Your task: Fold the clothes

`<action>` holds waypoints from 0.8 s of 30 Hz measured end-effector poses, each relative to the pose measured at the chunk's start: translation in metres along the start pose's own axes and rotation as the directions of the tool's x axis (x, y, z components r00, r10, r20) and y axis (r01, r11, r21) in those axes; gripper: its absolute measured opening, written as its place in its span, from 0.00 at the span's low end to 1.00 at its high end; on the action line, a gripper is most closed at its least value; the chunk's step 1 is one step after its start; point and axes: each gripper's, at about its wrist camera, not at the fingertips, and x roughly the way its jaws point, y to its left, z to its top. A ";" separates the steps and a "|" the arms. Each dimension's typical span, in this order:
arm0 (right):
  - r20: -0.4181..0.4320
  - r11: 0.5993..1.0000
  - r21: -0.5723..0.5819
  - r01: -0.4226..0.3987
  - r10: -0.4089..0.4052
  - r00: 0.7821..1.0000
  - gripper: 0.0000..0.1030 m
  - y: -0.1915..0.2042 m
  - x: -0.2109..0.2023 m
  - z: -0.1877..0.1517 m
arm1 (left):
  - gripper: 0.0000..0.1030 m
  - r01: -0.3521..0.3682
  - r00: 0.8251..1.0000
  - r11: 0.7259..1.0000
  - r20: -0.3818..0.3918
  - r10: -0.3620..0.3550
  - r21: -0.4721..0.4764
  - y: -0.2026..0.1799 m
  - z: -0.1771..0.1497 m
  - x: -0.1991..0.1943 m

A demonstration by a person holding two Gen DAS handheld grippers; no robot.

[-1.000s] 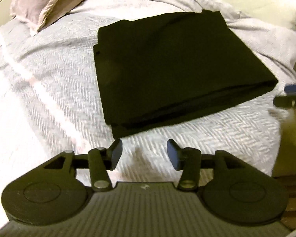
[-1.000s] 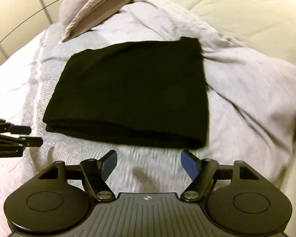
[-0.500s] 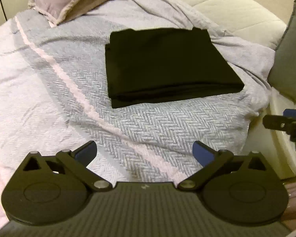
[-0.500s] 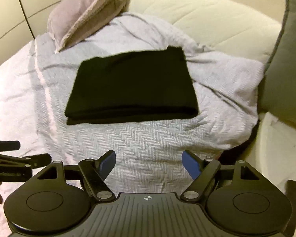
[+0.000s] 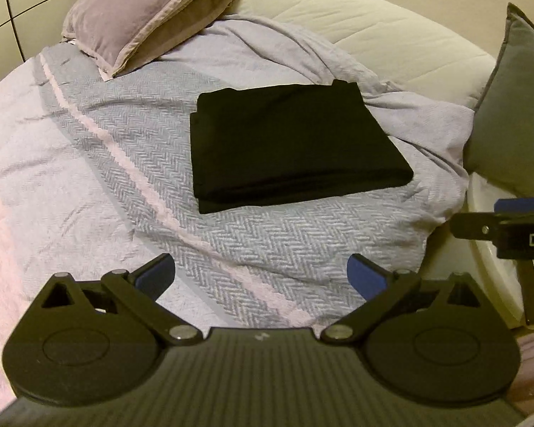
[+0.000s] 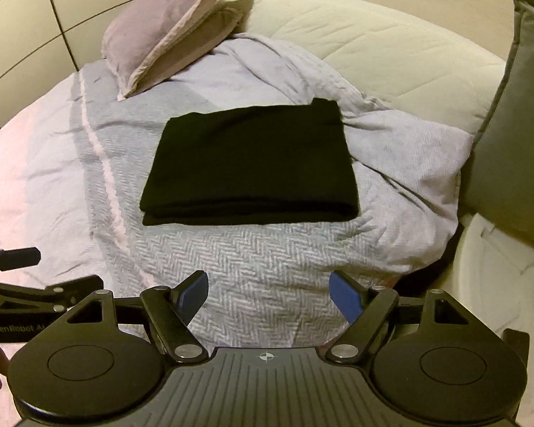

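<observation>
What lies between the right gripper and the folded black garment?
Only bare herringbone blanket. In the right wrist view nothing sits between the open right gripper and the folded black garment.

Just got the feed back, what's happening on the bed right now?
A folded black cloth garment lies flat in a neat rectangle on the grey herringbone bedspread. Nothing is holding it. The left hand-held gripper and the right hand-held gripper both hover short of it, open and empty. The fold looks finished.
</observation>
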 end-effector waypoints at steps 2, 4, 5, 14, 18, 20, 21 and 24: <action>-0.003 1.000 -0.001 -0.006 0.006 1.000 0.76 0.000 -0.002 0.002 | 0.98 -0.012 1.000 1.000 0.007 0.012 -0.017 -0.003 0.001 -0.004; -0.002 1.000 -0.009 -0.010 0.010 1.000 0.76 0.000 -0.003 0.005 | 0.98 -0.038 0.999 0.999 0.007 0.038 -0.032 -0.005 0.004 -0.007; -0.001 1.000 -0.013 -0.013 0.013 1.000 0.76 0.001 -0.003 0.006 | 0.98 -0.048 0.999 0.998 0.002 0.049 -0.039 -0.005 0.006 -0.007; 0.007 0.998 -0.042 -0.035 0.036 0.999 0.76 0.002 -0.008 0.015 | 0.98 -0.093 0.995 0.992 -0.028 0.091 -0.086 -0.009 0.014 -0.013; 0.001 0.998 -0.051 -0.035 0.035 0.999 0.76 -0.002 -0.008 0.016 | 0.98 -0.089 0.996 0.991 -0.030 0.086 -0.096 -0.015 0.013 -0.014; -0.003 0.998 -0.051 -0.039 0.038 0.999 0.76 -0.004 -0.007 0.016 | 0.98 -0.089 0.996 0.991 -0.030 0.087 -0.097 -0.019 0.012 -0.013; -0.005 0.998 -0.050 -0.040 0.040 0.999 0.76 -0.006 -0.007 0.015 | 0.98 -0.089 0.996 0.991 -0.033 0.086 -0.099 -0.020 0.012 -0.013; -0.008 0.998 -0.052 -0.046 0.046 0.999 0.76 -0.009 -0.008 0.015 | 0.98 -0.099 0.995 0.989 -0.038 0.095 -0.112 -0.026 0.013 -0.010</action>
